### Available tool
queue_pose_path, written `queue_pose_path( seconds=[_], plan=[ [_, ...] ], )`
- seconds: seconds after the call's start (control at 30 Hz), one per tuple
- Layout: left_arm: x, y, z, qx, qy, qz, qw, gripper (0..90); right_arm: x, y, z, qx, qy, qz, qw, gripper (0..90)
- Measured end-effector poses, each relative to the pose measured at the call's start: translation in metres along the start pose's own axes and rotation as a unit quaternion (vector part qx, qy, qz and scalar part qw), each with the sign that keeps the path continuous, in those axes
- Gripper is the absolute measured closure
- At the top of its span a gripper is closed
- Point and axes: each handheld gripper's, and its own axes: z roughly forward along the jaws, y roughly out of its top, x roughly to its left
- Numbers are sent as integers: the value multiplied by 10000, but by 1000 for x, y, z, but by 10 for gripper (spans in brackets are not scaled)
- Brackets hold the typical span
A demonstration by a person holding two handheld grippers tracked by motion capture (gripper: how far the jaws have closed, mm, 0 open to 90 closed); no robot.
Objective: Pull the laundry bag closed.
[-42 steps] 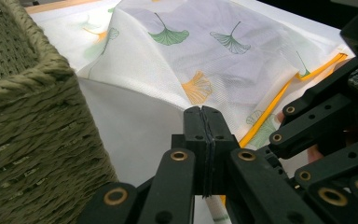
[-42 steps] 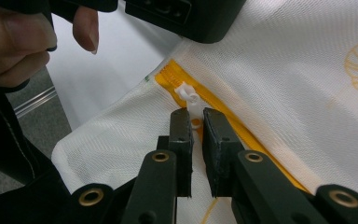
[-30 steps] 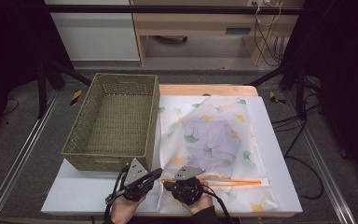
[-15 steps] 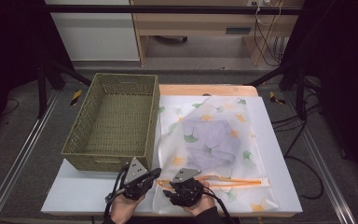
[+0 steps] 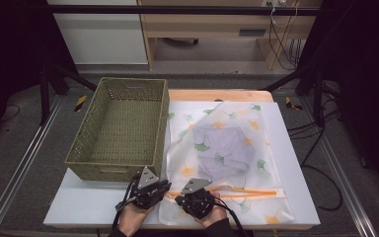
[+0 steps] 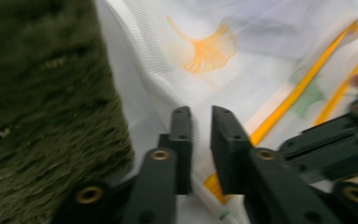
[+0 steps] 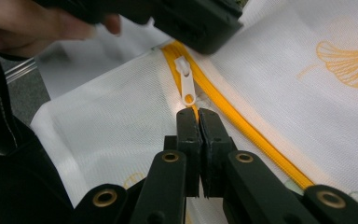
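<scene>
Down at the near edge of the white table [image 5: 79,210], both hands are working at the mesh laundry bag [image 5: 227,148], the white one printed with ginkgo leaves, lying flat just right of the green woven basket [image 5: 121,128]. A folded pale garment [image 5: 224,153] shows through its mesh.

The left gripper [image 6: 200,121] has dipped a little lower than a second ago, right over the bag's near corner beside the basket wall. Its jaws have just been opening; there's a narrow gap between them now, nothing pinched in it, with mesh and the end of the orange zipper [image 7: 242,126] under the tips.

The right gripper [image 7: 198,114] sits where it was. Its jaws parted and came back together again: they're pressed flat against each other on the zipper line, tips just below the white zipper pull [image 7: 186,84]. Whether they nip any tape, I can't tell. Bag and basket haven't shifted.
</scene>
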Motion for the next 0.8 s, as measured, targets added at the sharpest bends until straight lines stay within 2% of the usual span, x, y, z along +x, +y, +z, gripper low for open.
queue_pose_path(
  seconds=[0.1,0.27,0.37,0.47,0.6,0.7,0.77,0.8],
  plan=[
    [1,-1,2,83,34,-3,10000,583,0,0,0,2,-12,-47,10000,880],
    [-3,-3,6,143,-17,26,9999,486,1,-1,0,-32,20,-12,10000,878],
    [-4,-2,7,138,5,-25,9999,486,1,-3,-1,-36,36,-42,10000,878],
    [-3,-1,10,67,-17,-156,9999,534,2,-4,-1,-56,73,-66,9999,877],
    [-3,-1,11,65,108,-114,9999,620,2,-5,-1,-91,89,-79,9999,878],
    [-4,0,11,101,247,-50,9996,727,2,-6,-1,-99,87,-73,9999,877],
    [-3,0,10,134,279,5,9995,802,2,-6,-1,-116,85,-95,9999,877],
    [-3,0,10,134,228,-6,9996,849,2,-6,-1,-116,78,-80,9999,876]
  ],
)
